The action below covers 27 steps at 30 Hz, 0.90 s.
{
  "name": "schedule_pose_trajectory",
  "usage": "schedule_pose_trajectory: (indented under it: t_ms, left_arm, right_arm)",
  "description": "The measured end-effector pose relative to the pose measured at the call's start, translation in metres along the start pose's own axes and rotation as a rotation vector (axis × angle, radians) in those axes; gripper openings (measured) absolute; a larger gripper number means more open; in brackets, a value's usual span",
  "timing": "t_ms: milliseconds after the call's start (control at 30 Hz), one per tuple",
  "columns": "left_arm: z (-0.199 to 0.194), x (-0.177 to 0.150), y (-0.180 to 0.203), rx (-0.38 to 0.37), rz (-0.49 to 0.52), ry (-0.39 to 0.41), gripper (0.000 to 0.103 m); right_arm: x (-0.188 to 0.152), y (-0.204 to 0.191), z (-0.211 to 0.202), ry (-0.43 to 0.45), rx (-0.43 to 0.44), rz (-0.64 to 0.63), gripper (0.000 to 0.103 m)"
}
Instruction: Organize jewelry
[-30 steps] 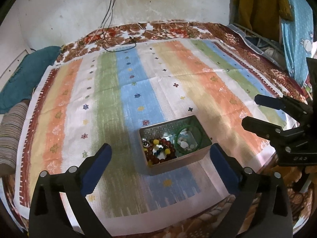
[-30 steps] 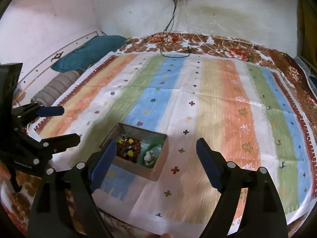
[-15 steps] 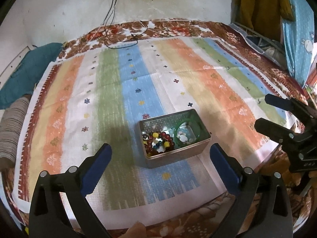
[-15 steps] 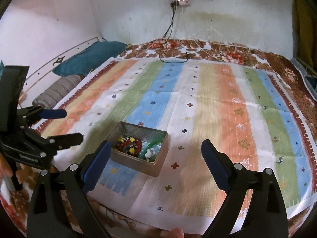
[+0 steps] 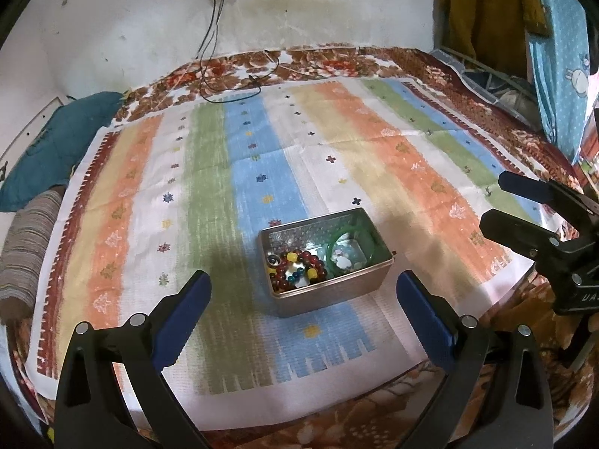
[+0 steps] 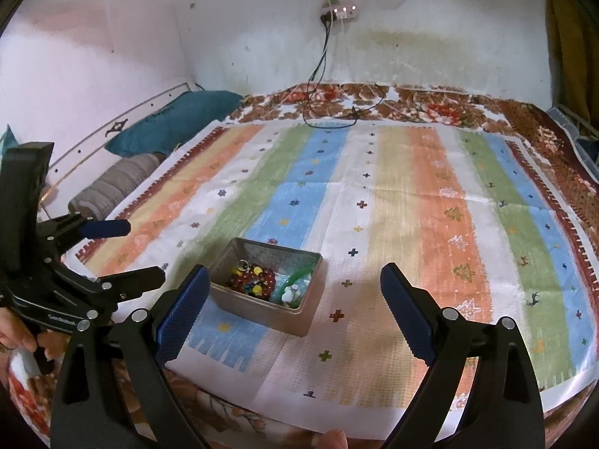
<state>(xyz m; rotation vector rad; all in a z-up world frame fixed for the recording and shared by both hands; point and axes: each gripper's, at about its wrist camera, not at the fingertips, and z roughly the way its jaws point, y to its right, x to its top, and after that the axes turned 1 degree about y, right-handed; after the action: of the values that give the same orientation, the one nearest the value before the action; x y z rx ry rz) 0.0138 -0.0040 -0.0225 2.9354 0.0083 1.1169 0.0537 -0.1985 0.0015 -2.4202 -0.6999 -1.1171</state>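
With the beads (image 5: pixel 297 270) and bangle (image 5: pixel 350 249) gathered in the tin (image 5: pixel 329 292), both grippers, left (image 5: pixel 303 312) and right (image 6: pixel 292 308), are held clear, jaws apart and empty

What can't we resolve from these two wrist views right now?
- Tin contents: bead bracelet and green bangle overlap; smaller pieces too small to name in the left view.
- Right view: tin's near wall hides its floor.
- Right tool: handle cut off by the left view's edge.
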Motion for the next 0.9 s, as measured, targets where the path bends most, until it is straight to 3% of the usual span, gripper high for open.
schedule_pose_trajectory:
  t_ms: [900]
  left_arm:
    - [-0.0064, -0.0007, 0.0025, -0.003, -0.013, 0.025, 0.097]
  right_arm:
    - [-0.0018, -0.0004, 0.0061, -0.033, -0.001, -0.022, 0.093]
